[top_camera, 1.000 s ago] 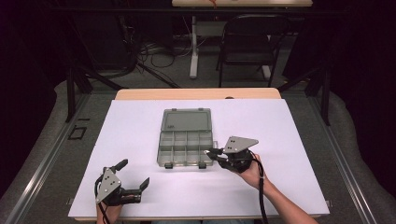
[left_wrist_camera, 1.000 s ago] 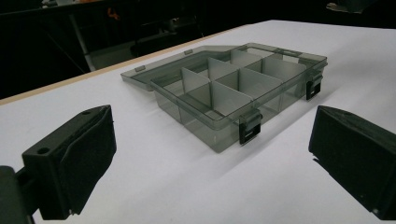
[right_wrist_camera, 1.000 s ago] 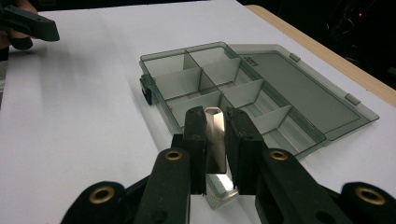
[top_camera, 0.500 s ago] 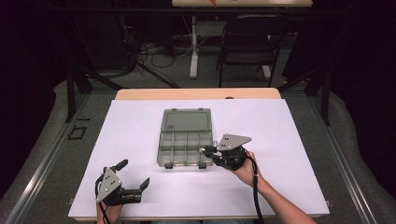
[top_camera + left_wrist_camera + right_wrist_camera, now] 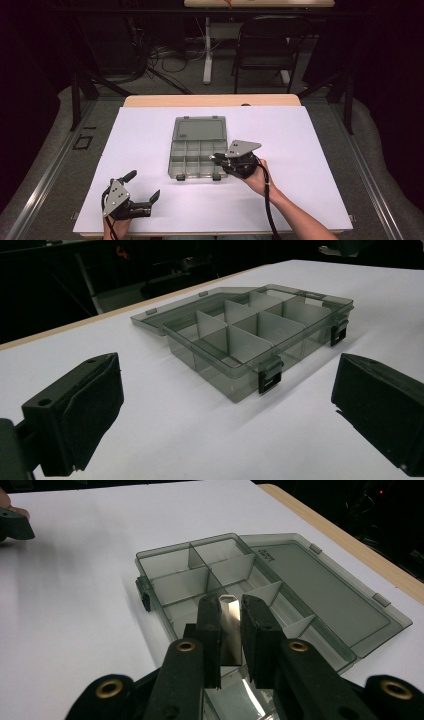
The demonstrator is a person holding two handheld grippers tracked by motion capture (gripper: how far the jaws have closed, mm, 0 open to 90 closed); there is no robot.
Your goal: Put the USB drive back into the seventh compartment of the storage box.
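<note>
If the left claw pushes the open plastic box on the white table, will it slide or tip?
The open plastic box would probably slide: it looks low, wide, flat and empty on the smooth white table. Its thin clear walls suggest little weight. The flat-lying lid might flap if lifted.

We look down on a white table top with a light wooden edge showing along its far side. Beyond it the room sits dark, black on both sides. A black folding chair stands on the grey floor behind the table, and beside it we see a pale table leg rising to another light table top. Loose cables coil on the floor near that leg. Grey metal rails run along both sides of the table.
</note>
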